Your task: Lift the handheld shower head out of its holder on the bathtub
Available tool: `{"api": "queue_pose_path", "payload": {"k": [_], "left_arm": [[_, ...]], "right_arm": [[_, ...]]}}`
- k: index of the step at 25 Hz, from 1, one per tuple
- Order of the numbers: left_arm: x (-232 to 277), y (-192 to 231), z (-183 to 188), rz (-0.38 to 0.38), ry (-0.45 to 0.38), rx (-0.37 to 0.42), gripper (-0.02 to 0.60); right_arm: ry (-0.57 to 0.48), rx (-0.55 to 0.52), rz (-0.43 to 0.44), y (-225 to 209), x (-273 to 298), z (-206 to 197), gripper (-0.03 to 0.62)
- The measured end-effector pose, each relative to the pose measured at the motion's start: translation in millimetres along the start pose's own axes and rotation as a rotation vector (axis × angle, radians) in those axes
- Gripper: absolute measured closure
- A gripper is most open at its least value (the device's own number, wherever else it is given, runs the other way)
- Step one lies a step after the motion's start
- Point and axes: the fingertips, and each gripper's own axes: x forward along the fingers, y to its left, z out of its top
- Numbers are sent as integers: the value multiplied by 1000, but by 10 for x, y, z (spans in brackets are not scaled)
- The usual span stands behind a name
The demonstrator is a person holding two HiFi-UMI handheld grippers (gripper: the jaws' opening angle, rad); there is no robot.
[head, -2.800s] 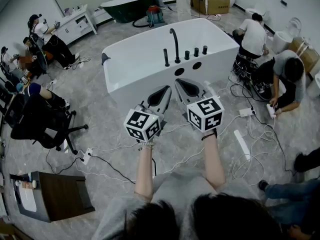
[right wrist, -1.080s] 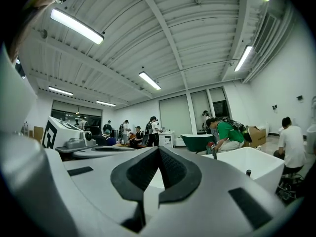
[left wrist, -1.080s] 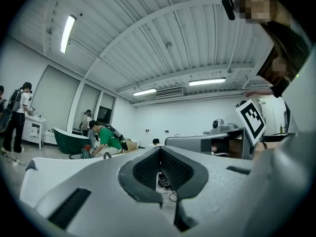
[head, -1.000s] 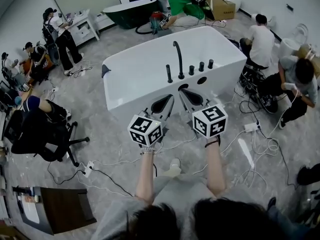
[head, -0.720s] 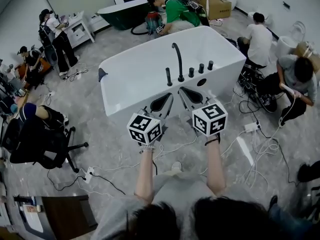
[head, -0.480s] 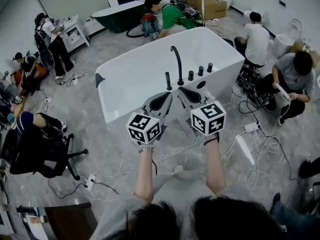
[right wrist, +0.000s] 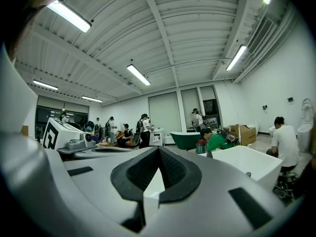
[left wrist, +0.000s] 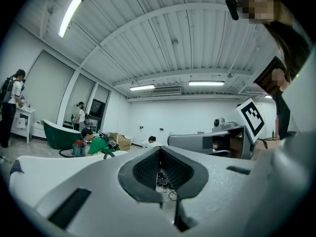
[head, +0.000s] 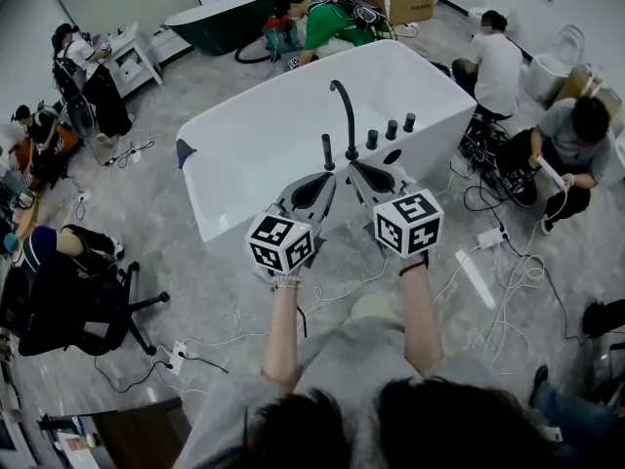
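Observation:
The white bathtub point(head: 244, 135) fills the middle of the head view. On its near rim stands a tall curved black spout point(head: 344, 110). Left of it, the slim black handheld shower head point(head: 327, 151) stands upright in its holder; three black knobs point(head: 391, 130) are to the right. My left gripper point(head: 318, 180) is shut and empty, just short of the shower head. My right gripper point(head: 364, 172) is shut and empty, below the spout. Both point level at the tub wall. The left gripper point(left wrist: 160, 149) and right gripper point(right wrist: 158, 149) show closed jaws with nothing between them.
Two people sit on the floor right of the tub point(head: 571, 145) among cables point(head: 508, 272) and a power strip point(head: 472, 279). A person in green point(head: 327, 18) crouches behind the tub by a dark green tub point(head: 220, 18). A black office chair point(head: 68, 301) stands at the left.
I have come closer to the tub, and both shut grippers have moved forward together to its near rim. People in the background have shifted.

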Motion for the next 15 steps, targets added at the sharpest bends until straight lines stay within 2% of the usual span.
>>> {"api": "queue_pose_path", "payload": {"k": [9,15], "left_arm": [[76,333,-91,46,10,-24,575],[374,530,-152,86,16,-47,575]], "right_arm": [[19,5,16,-162,336,-52,594],[38,5,47,-457,562,-96,594]]}}
